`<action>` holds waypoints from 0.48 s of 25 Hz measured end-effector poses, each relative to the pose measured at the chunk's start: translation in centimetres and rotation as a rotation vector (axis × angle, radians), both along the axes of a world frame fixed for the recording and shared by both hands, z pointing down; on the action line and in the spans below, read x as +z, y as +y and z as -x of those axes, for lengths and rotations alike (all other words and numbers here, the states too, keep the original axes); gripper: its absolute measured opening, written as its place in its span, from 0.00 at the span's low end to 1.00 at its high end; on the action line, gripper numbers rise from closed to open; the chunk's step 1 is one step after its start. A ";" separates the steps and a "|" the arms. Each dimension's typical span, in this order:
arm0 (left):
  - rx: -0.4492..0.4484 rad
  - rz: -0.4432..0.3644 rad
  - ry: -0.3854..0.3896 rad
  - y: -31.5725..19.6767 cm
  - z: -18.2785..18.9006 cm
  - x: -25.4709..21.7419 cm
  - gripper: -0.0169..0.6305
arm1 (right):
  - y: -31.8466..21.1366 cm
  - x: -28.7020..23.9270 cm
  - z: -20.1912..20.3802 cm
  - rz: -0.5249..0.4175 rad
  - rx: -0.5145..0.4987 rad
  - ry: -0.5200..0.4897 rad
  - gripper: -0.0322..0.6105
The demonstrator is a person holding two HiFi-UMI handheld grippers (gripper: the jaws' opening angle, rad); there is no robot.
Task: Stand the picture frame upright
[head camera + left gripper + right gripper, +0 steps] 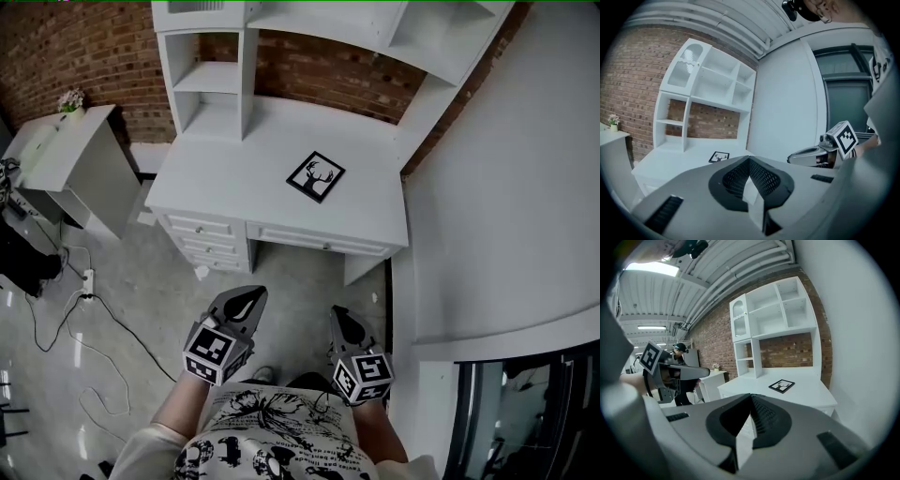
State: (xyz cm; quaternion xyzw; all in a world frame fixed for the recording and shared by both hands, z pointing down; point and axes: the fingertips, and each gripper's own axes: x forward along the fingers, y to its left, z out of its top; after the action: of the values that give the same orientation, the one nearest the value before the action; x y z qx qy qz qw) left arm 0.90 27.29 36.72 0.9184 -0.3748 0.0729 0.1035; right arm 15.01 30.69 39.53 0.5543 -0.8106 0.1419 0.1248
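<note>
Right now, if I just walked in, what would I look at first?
A black picture frame with a deer on it lies flat on the white desk, toward its right side. Behind the desk is a brick wall. Lower down, the left tool and right tool are shut and empty.

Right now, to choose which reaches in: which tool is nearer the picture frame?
Right, narrowly. The right tool is short of the desk, almost straight before the picture frame; the left tool, equally far back, sits off to its left.
</note>
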 end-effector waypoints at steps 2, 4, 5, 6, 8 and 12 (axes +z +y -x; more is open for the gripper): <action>-0.002 0.007 -0.003 -1.0 0.7 0.7 0.04 | -1.4 0.6 -0.1 0.010 0.013 0.009 0.06; -0.006 0.018 -0.009 -2.1 1.1 1.5 0.04 | -2.8 1.1 -0.2 0.019 0.017 0.013 0.06; -0.014 0.025 -0.006 -2.7 1.3 1.8 0.04 | -3.6 1.3 -0.2 0.021 0.014 0.013 0.06; -0.023 0.034 -0.001 -3.3 1.5 2.1 0.04 | -4.4 1.4 -0.2 0.020 0.009 0.013 0.06; -0.040 0.044 0.004 -4.7 1.6 2.5 0.04 | -6.3 1.6 -0.3 0.012 0.004 0.007 0.06; -0.061 0.021 0.006 -8.2 1.0 2.6 0.04 | -10.9 2.2 -0.9 0.007 -0.023 -0.005 0.06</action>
State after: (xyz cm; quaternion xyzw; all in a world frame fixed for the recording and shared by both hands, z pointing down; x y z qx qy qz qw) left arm -0.09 19.07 39.28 0.9056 -0.4017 0.0708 0.1166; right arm 15.95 19.81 41.74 0.5442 -0.8167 0.1446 0.1260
